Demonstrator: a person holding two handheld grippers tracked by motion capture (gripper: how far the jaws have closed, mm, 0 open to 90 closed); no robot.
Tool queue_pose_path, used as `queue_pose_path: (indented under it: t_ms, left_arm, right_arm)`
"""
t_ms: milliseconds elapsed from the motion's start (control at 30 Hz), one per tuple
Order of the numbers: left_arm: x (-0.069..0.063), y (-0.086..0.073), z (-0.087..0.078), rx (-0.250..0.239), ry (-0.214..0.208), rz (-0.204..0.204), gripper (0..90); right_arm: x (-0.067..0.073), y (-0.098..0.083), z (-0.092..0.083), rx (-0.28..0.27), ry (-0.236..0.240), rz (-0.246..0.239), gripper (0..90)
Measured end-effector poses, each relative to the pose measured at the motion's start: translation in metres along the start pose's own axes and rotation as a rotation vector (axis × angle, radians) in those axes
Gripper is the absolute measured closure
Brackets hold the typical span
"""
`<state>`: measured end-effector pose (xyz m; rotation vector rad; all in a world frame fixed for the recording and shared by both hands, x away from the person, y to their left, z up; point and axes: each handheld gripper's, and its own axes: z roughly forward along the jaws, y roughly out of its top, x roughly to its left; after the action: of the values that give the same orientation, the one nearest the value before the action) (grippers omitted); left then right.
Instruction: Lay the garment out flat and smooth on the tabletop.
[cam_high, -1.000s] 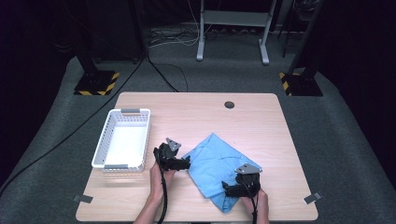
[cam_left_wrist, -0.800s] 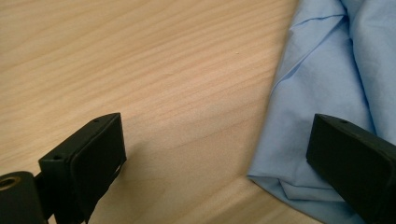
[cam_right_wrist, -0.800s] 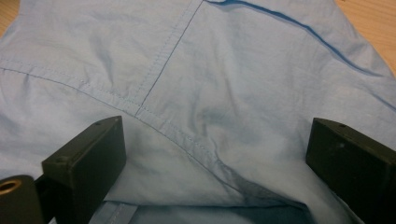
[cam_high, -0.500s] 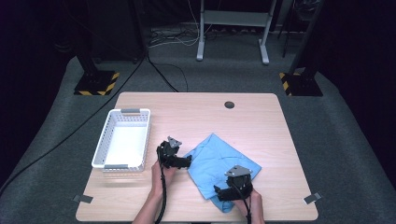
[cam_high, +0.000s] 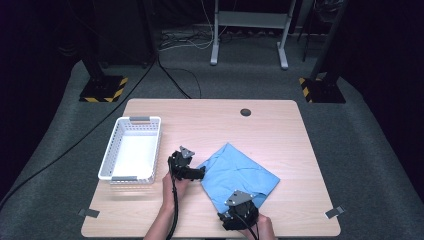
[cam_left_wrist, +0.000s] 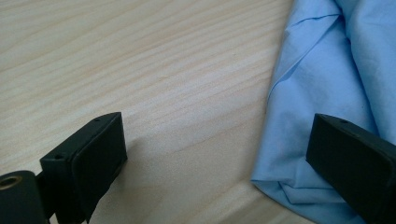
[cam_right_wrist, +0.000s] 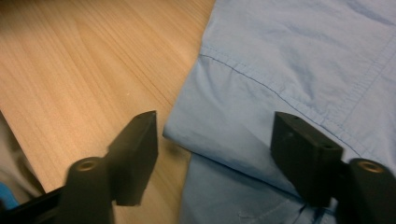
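The blue cloth (cam_high: 239, 175) lies folded on the wooden surface (cam_high: 215, 125), toward the near right part, turned so its corners point like a diamond. Its left corner sits at the left tool (cam_high: 199, 172); its near edge runs under the right tool (cam_high: 235, 212), close to the surface's front edge. Bare wood stays free behind the cloth up to the round hole (cam_high: 245, 112) and out to the right edge. On the left the white basket (cam_high: 131, 149) stands well apart from the cloth, with the left hand (cam_high: 175, 184) between them.

In the left tool view the jaws stand wide apart, low over the wood, with the cloth's folded corner (cam_left_wrist: 299, 186) between them by the right jaw and nothing gripped. In the right tool view the jaws straddle a layered hem corner of the cloth (cam_right_wrist: 224, 130); they have just been closing, yet gaps show on both sides, so the pads do not press on it. The left forearm reaches in from the bottom and the tool points right toward the cloth. The right hand (cam_high: 260, 225) sits at the front edge, its tool aimed forward over the cloth's near corner.
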<state>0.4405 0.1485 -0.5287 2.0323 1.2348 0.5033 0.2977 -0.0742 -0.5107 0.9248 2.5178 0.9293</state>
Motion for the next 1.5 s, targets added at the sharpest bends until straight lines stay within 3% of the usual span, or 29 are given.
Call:
queue_pose_path:
  t_ms: [133,167,200,233,367,433,667,933,1500]
  left_arm:
    - [0.000,0.000,0.000,0.000,0.000,0.000,4.5]
    - [0.000,0.000,0.000,0.000,0.000,0.000,4.5]
    - [0.000,0.000,0.000,0.000,0.000,0.000,4.5]
    - [0.000,0.000,0.000,0.000,0.000,0.000,4.5]
    - [0.000,0.000,0.000,0.000,-0.001,0.001,4.6]
    - [0.000,0.000,0.000,0.000,-0.001,0.001,4.6]
    - [0.000,0.000,0.000,0.000,-0.003,0.003,4.6]
    - [0.000,0.000,0.000,-0.001,-0.005,0.003,4.7]
    - [0.000,0.000,0.000,-0.001,-0.005,0.001,4.8]
  right_arm:
    - [0.005,0.002,0.002,0.005,-0.008,-0.013,55.4]
    - [0.005,0.002,0.002,0.005,-0.008,-0.013,55.4]
    - [0.007,0.002,0.004,0.010,-0.013,-0.015,68.4]
    - [0.008,0.003,0.004,0.008,-0.006,-0.015,73.8]
    - [0.009,0.004,0.002,-0.003,-0.019,-0.023,82.3]
    - [0.008,0.005,-0.001,-0.017,-0.019,-0.001,86.7]
    - [-0.001,0.006,-0.007,-0.048,-0.034,0.032,88.8]
    - [-0.012,0.015,-0.017,-0.104,-0.074,0.034,88.8]
    - [-0.059,0.037,-0.038,-0.168,-0.189,0.085,89.1]
